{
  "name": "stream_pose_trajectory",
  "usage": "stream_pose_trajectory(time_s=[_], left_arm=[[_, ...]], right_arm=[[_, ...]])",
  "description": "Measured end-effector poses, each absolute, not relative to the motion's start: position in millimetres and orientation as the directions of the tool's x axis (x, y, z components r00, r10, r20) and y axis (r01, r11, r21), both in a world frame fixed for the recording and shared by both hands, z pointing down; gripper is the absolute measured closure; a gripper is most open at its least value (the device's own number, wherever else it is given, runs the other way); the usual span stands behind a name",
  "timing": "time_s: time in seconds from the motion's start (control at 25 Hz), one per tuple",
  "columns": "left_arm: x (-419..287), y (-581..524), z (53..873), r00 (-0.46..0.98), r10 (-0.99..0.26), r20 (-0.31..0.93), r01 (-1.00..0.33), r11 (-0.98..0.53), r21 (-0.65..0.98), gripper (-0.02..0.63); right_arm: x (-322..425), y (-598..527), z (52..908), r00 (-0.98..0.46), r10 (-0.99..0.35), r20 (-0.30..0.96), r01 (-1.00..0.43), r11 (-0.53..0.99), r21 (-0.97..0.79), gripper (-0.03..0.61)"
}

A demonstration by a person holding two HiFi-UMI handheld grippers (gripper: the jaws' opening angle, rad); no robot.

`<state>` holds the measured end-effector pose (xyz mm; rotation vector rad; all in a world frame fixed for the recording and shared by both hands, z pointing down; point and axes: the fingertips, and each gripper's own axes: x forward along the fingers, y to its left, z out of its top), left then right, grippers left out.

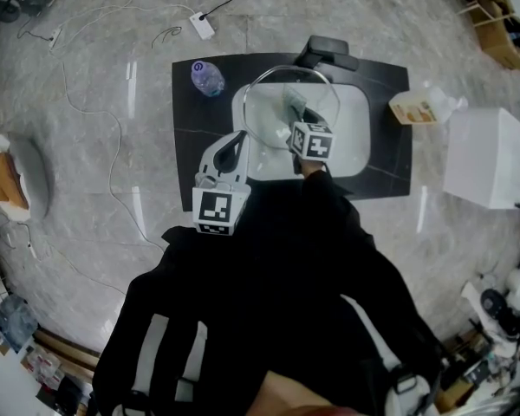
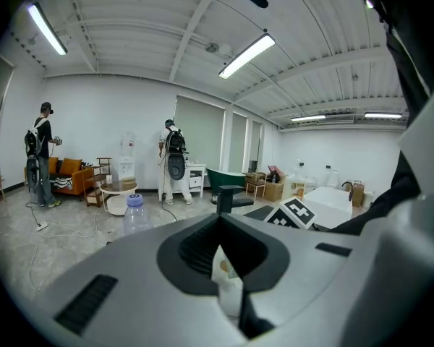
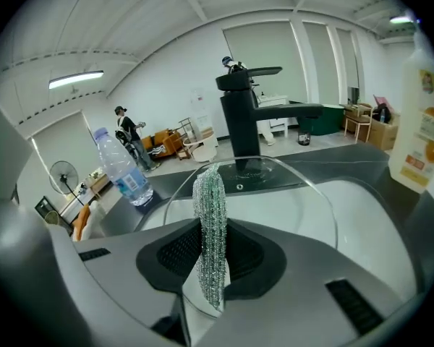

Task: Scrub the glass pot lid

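Floor: grey marble floor all round; loose cables trail across it at 10 o'clock from the work area.
Counter: black rectangular countertop, centre of my head view.
Box: white square box off the counter's edge at 3 o'clock.
Basin: white rectangular sink basin sunk in the counter.
Lid: round glass pot lid over the basin's left half, tilted up on edge. In my right gripper view it stands as a clear arch between the jaws and the tap.
Tap: black angular faucet at the basin's 12 o'clock.
Left gripper: left gripper comes in from 7 o'clock, and I read its jaws as pinched narrow. The head view puts its tip on the lid's rim at the lid's 8 o'clock.
Right gripper: right gripper reaches in from 6 o'clock, inside the lid's ring. Its jaws are clamped on the scourer.
Soap: pale detergent bottle with orange label lies on the counter at the basin's 2 o'clock.
Water: clear plastic water bottle with blue cap at the basin's 10 o'clock.
Scourer: silvery mesh scouring cloth, a narrow upright strip rising past the right jaws against the glass.
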<state>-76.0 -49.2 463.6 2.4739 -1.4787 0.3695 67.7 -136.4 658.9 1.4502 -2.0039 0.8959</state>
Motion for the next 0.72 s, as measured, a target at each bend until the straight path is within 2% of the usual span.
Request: stream_pose_trajectory(time_s=[0.32,0.72], left_arm=[[-82.1,-50.1,465.3,0.439,-0.834,0.334,-0.897,-0.431,0.102,0.611],[-90.4,-49.3,475.7,0.429,-0.827,0.364,-0.900,-0.424,0.098,0.611]], right_arm=[[8.1,-134.1,670.5,-0.432,-0.561,0.706,-0.902,0.285,-0.325,0.502],[-33.8,-126.8,702.0,-0.487,-0.479,0.731,-0.870,0.337,-0.359,0.502]])
